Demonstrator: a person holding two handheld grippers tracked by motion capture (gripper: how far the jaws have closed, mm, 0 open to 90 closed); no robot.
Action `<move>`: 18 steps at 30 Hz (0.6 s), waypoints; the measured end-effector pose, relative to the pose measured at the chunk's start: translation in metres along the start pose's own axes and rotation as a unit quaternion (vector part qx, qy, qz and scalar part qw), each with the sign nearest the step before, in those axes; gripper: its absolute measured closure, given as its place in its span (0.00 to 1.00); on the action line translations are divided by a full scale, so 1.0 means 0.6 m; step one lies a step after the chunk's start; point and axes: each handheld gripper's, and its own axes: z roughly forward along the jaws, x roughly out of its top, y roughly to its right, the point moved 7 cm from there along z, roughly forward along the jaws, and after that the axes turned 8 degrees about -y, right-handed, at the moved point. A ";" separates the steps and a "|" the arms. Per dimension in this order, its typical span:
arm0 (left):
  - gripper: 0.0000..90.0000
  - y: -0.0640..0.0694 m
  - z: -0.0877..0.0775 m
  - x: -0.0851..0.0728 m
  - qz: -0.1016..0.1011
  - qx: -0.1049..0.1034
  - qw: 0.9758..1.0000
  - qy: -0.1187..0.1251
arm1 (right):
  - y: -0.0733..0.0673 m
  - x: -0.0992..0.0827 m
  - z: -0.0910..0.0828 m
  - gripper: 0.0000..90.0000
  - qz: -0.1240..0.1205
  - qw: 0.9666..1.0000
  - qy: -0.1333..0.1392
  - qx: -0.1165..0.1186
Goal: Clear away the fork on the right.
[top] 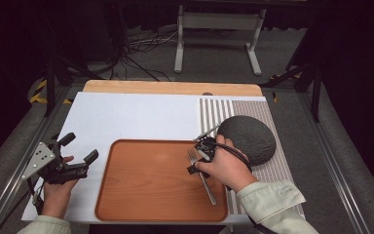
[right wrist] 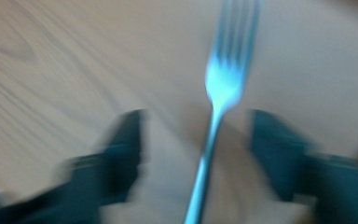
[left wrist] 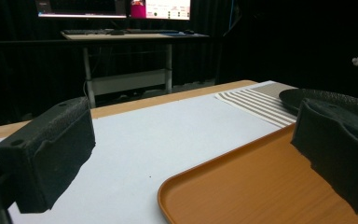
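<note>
A metal fork (top: pixel 207 187) lies on the brown wooden tray (top: pixel 151 195), tines toward the far side. My right gripper (top: pixel 198 158) hovers over the fork's neck, near the tray's right side. In the blurred right gripper view the fork (right wrist: pixel 216 93) runs up between the two jaws, which stand apart on either side of it without touching; this gripper (right wrist: pixel 198 126) is open. My left gripper (top: pixel 80 147) is held open over the white mat, left of the tray, with nothing between its jaws (left wrist: pixel 191 154).
A dark round textured plate (top: pixel 247 138) rests on a striped placemat (top: pixel 214 112) right of the tray. A white mat (top: pixel 136 114) covers the table's left and middle. The tray's corner (left wrist: pixel 261 186) lies close in front of the left gripper.
</note>
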 end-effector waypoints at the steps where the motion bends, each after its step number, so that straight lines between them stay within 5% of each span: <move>1: 0.00 0.000 0.000 0.000 0.000 0.000 1.000 0.000 | -0.001 0.004 -0.002 0.25 -0.018 1.000 0.015 0.001; 4: 0.00 0.000 0.000 0.000 0.000 0.000 1.000 0.000 | -0.002 0.008 -0.004 0.20 -0.049 0.998 0.032 -0.002; 9: 0.00 0.000 0.000 0.000 0.002 0.000 1.000 -0.002 | -0.002 0.019 -0.004 0.24 -0.110 0.991 0.075 0.002; 14: 0.00 -0.001 0.000 0.000 0.003 0.001 1.000 -0.001 | 0.003 0.024 0.002 0.39 -0.192 0.976 0.103 0.001; 18: 0.00 0.000 0.001 0.000 0.003 0.001 1.000 -0.002 | 0.000 0.029 0.010 0.46 -0.214 0.969 0.125 0.010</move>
